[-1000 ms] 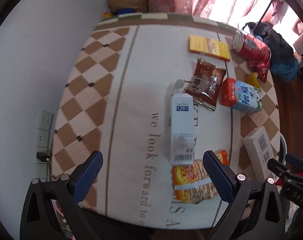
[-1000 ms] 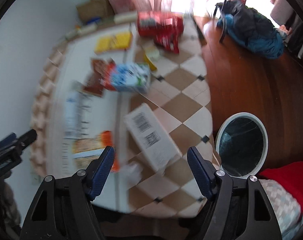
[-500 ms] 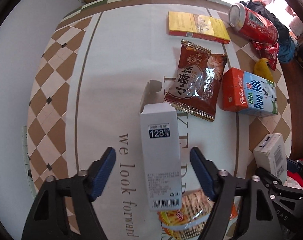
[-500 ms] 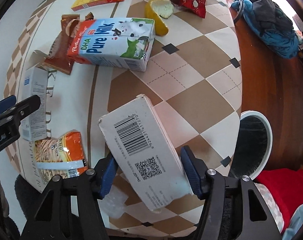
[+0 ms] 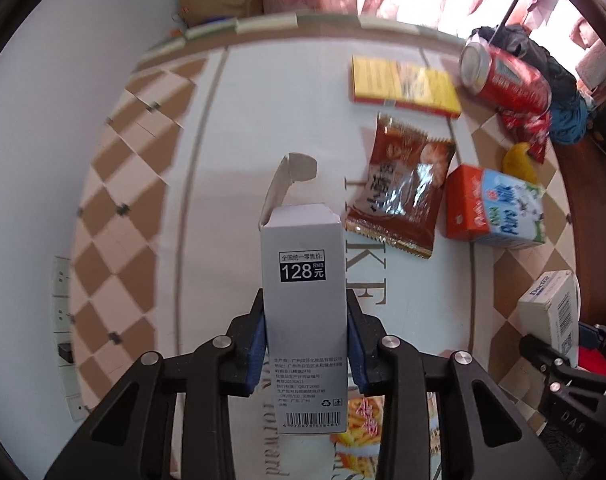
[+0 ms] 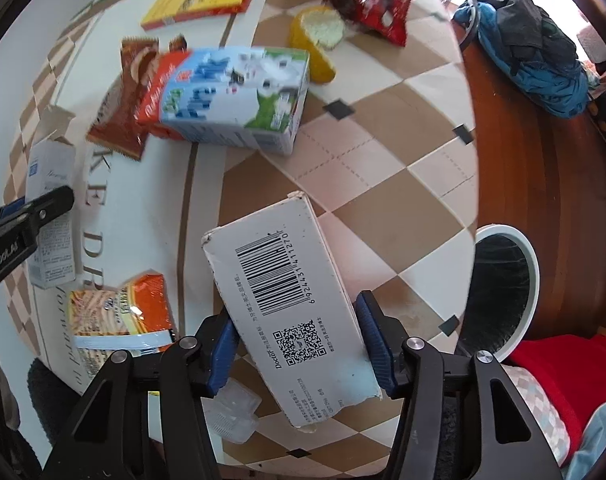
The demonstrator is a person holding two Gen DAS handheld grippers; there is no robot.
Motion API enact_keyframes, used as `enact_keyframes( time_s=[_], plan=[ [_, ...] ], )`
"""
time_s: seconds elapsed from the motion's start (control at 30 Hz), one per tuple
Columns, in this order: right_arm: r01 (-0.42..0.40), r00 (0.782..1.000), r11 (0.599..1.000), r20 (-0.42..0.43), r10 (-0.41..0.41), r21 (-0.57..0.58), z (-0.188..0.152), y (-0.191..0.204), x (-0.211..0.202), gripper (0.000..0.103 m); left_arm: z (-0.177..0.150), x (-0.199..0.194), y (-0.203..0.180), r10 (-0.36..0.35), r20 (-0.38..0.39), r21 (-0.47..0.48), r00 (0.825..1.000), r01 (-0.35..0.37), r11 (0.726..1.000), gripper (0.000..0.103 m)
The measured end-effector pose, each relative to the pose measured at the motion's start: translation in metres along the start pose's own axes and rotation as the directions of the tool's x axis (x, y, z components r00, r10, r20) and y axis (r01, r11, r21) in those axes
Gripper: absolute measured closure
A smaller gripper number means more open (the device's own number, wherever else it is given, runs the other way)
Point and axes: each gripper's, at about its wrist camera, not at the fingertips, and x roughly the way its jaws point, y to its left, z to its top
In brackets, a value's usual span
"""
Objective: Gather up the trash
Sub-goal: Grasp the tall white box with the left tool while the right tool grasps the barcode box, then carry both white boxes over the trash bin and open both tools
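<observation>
1. The left gripper (image 5: 306,344) was closed on a tall white box (image 5: 305,312), its blue pads pressed against both long sides. The box's far end flap stood open.
2. In the right wrist view, the white box (image 6: 49,208) lay over the pale centre strip of the table (image 6: 383,152), with the left gripper's finger (image 6: 43,208) across it.
3. The right gripper (image 6: 299,344) was closed on a toothpaste box (image 6: 287,308), barcode and QR code facing up. The left pad met the box's edge; whether the right pad touched it could not be told.
4. The toothpaste box sat tilted between the fingers, over the chequered right-hand part of the table near its front edge.
5. An orange snack packet (image 6: 123,312) lay on the table between the two held boxes.
6. A milk carton (image 6: 227,96) lay on its side further back, overlapping a brown snack packet (image 6: 119,120) to its left.
7. Behind the carton were a piece of yellow peel (image 6: 315,40), a red wrapper (image 6: 375,4), a red can (image 5: 503,76) and a yellow box (image 6: 203,0).
8. A round bin (image 6: 503,292) with a white rim and dark liner stood on the floor just beside the table's right edge, near the right gripper.
9. A clear plastic piece (image 6: 231,408) lay below the right gripper's left finger.
</observation>
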Motion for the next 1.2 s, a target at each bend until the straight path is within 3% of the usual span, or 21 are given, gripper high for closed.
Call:
enact_keyframes(
  time_s=[0.27,0.43,0.63,0.8,0.97,1.07,1.2],
  plan=[
    [-0.073,0.988,0.995,0.144,0.063,0.066,-0.021,-0.007,-0.063,0.045,-0.016,-0.078,-0.018,0.034,0.18,0.044,0.983,-0.043,0.998,0.072],
    [-0.155,0.961,0.983,0.245,0.126,0.101,-0.04,-0.033,-0.11,0.045,-0.036,-0.138,-0.061,-0.036,0.253,0.073,0.967,0.018,0.997,0.073],
    [-0.23,0.917,0.957,0.367,0.154,0.174,-0.072,-0.101,-0.166,0.045,-0.041,-0.175,-0.132,-0.168,0.281,0.166,0.945,0.125,0.978,0.073],
    [-0.24,0.902,0.933,0.416,0.113,0.268,-0.108,-0.178,-0.191,0.045,-0.035,-0.168,-0.212,-0.295,0.212,0.256,0.932,0.238,0.937,0.073],
    [-0.222,0.921,0.88,0.388,0.047,0.42,-0.14,-0.27,-0.169,0.045,-0.027,-0.117,-0.291,-0.387,0.043,0.287,0.921,0.359,0.888,0.072],
    [-0.224,0.941,0.835,0.336,0.049,0.503,-0.152,-0.319,-0.135,0.045,-0.021,-0.078,-0.335,-0.385,-0.043,0.301,0.922,0.38,0.875,0.072],
    [-0.233,0.96,0.773,0.266,0.086,0.59,-0.155,-0.37,-0.077,0.045,-0.017,-0.038,-0.375,-0.353,-0.099,0.326,0.93,0.366,0.872,0.072]
  ],
)
